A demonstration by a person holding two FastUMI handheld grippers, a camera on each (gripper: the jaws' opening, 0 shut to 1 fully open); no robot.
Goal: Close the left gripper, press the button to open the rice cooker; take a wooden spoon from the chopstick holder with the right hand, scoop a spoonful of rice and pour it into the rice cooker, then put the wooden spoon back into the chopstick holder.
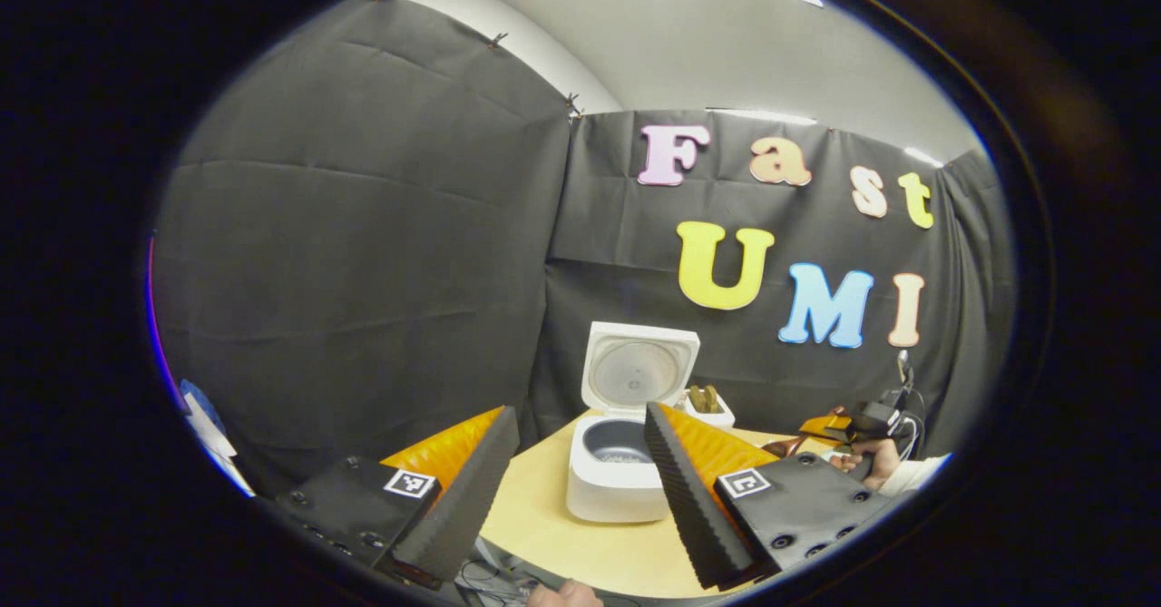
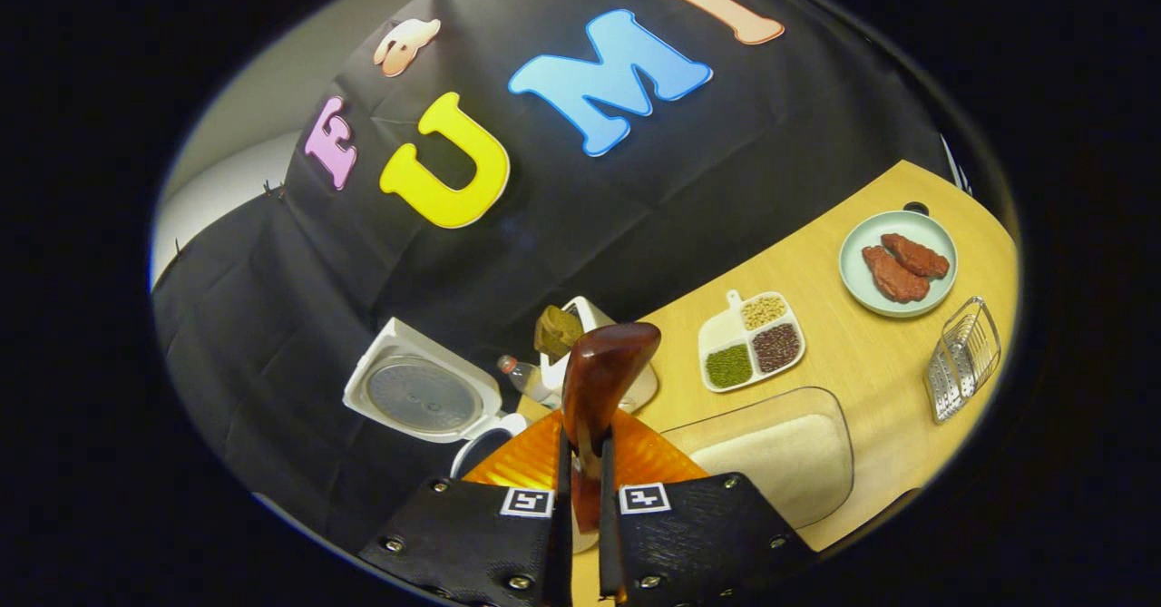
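Left claw point(image 1: 580, 489): black textured body plates carrying round screws and small square black-and-white markers, with orange ribbed panels behind sawtooth-edged pads. Right claw point(image 2: 581, 498): showing matching plates, screws and markers. Far-off hand point(image 1: 869, 458): wearing a white sleeve point(image 1: 916, 473), with dark cables trailing above it.

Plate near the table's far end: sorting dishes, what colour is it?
Pale green plate, holding two reddish-brown pieces; clearest in the right gripper view.

I am holding my left gripper point(image 1: 580, 489) with its two fingers spread wide apart, gripping nothing. My right gripper point(image 2: 580, 498) is pinching the glossy reddish-brown wooden spoon point(image 2: 599, 380) between both fingers. In the left gripper view, my hand point(image 1: 873, 458) is gripping the right gripper's handle.
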